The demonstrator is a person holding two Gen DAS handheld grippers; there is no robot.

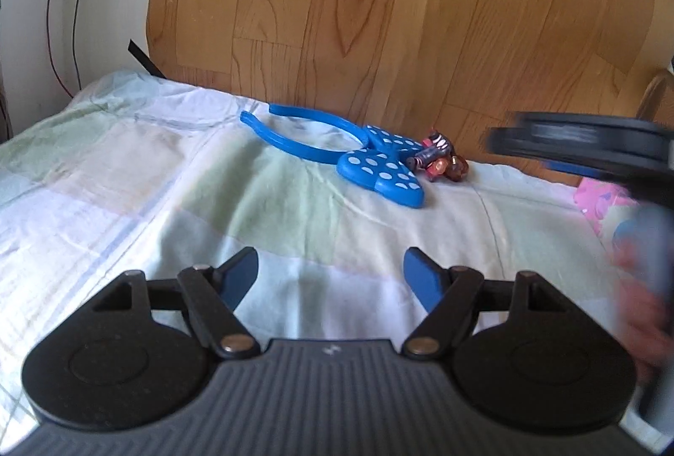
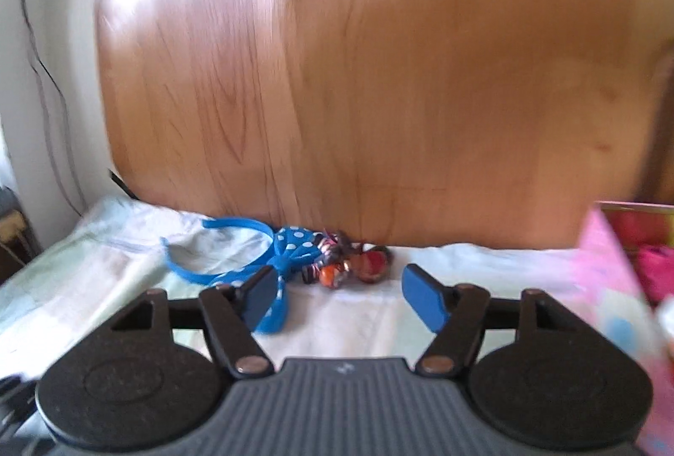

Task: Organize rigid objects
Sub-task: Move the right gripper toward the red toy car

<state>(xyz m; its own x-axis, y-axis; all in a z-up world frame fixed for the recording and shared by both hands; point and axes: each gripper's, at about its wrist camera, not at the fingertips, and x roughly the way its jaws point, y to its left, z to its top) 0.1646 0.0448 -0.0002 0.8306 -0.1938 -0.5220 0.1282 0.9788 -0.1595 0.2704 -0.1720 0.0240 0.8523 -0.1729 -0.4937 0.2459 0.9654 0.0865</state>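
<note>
Left gripper [image 1: 330,272] and right gripper [image 2: 335,296]: jaws stand wide apart, empty, above the bed [image 1: 126,178]. The blue polka-dot headband [image 1: 370,161] lies on the bed, the bead trinket [image 1: 442,161] touching its bow. Beyond the trinket, a pink box [image 2: 611,279]; contents blurred.

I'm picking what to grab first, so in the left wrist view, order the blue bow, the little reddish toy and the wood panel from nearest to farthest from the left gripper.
From the left gripper:
1. Blue bow, ahead, slightly right, on the sheet.
2. Reddish toy, just behind the bow, to its right.
3. Wood panel, upright at the back.
</note>
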